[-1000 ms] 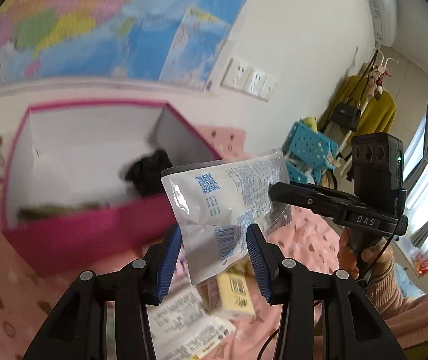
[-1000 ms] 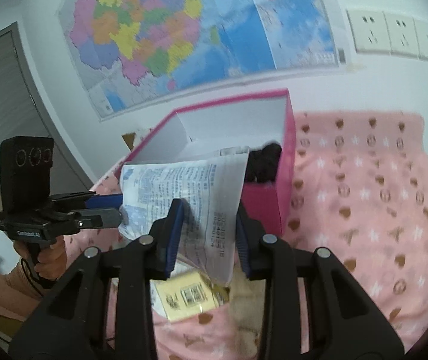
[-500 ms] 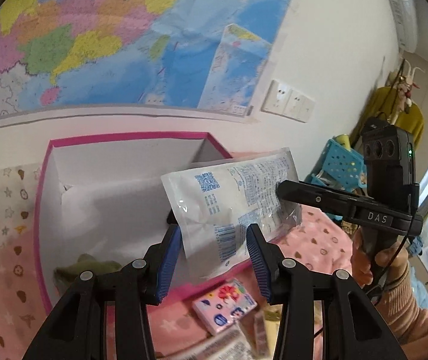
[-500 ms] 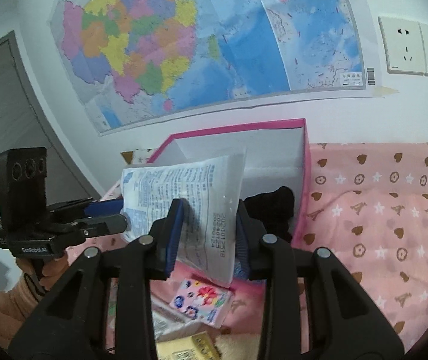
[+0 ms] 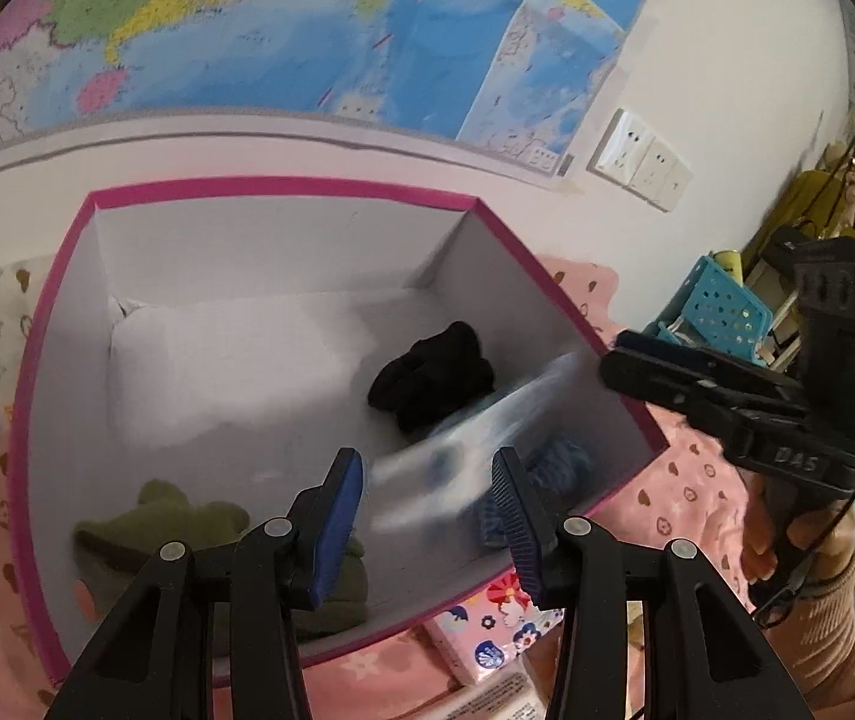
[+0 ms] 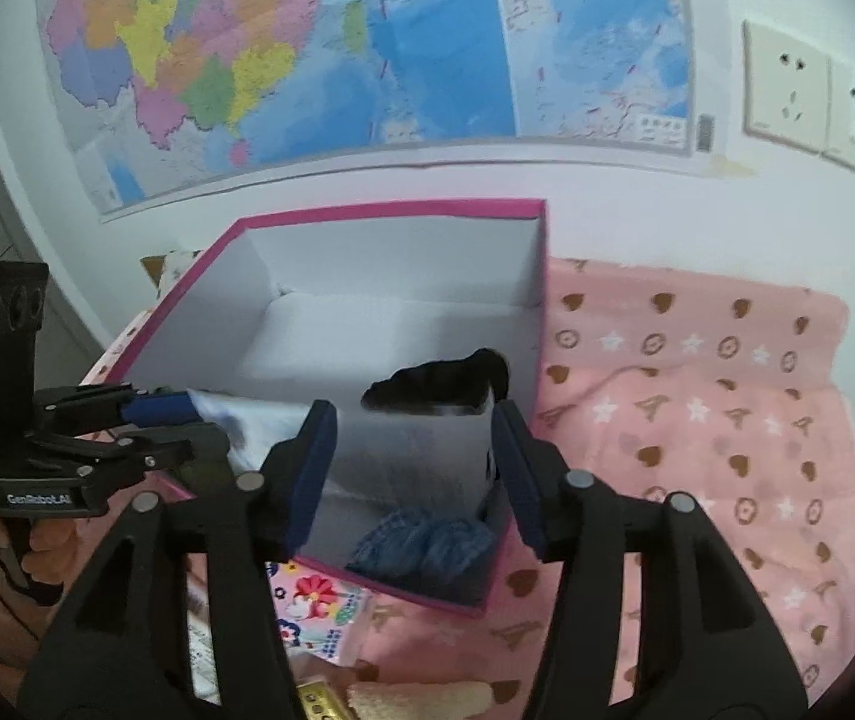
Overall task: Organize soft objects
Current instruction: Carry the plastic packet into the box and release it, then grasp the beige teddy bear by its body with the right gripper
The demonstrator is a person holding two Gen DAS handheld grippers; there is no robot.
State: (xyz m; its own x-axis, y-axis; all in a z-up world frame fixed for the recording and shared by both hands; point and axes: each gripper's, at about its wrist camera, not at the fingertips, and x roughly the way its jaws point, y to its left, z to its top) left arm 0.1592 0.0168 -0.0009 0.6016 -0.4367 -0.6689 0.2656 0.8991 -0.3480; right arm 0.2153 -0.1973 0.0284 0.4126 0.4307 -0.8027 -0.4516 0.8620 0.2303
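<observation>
White plastic, blurred past reading, is hanging between both grippers over the pink box (image 5: 283, 187): this packet (image 5: 475, 432) is lying between the left gripper (image 5: 427, 516) jaws, grip unclear, while the right gripper (image 6: 415, 468) jaws are spreading off it.

One pink box (image 5: 283, 189); inside: one black sock bundle (image 5: 433, 375), one green plush (image 5: 187, 531), one blue knit item (image 6: 427, 546), one plastic pouch (image 5: 475, 438). Two wall sockets (image 6: 811, 87).
</observation>
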